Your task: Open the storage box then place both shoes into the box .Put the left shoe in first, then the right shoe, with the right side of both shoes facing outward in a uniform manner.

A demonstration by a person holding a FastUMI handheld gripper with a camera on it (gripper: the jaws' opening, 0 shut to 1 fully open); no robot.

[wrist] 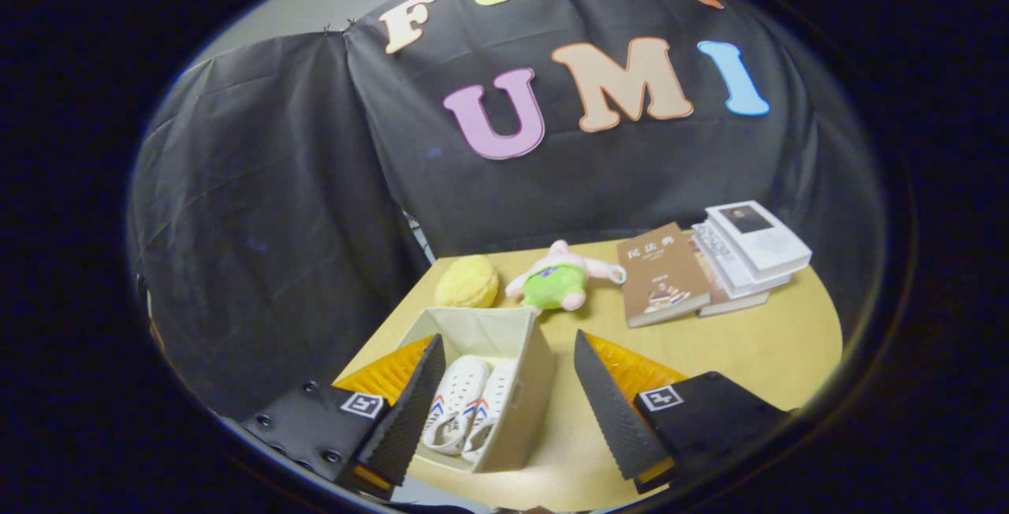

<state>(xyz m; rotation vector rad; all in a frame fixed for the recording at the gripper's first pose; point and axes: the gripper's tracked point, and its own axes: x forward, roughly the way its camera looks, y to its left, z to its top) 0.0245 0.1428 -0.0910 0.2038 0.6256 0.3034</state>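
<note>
Shoes (463,416), white and perforated, lie inside the open fabric box (526,388); gripper (504,396) spread wide, empty

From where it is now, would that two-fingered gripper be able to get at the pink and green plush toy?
Probably yes. The gripper is open and holds nothing, and the pink and green plush toy lies uncovered on the wooden table, beyond the beige open storage box holding two white shoes.

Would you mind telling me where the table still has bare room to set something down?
The widest free patch lies on the table in front of the books, right of the storage box, beyond the open tool. A narrower strip runs between box and plush toy. The back edge is crowded: yellow cushion, toy, books. The box holds both shoes.
</note>
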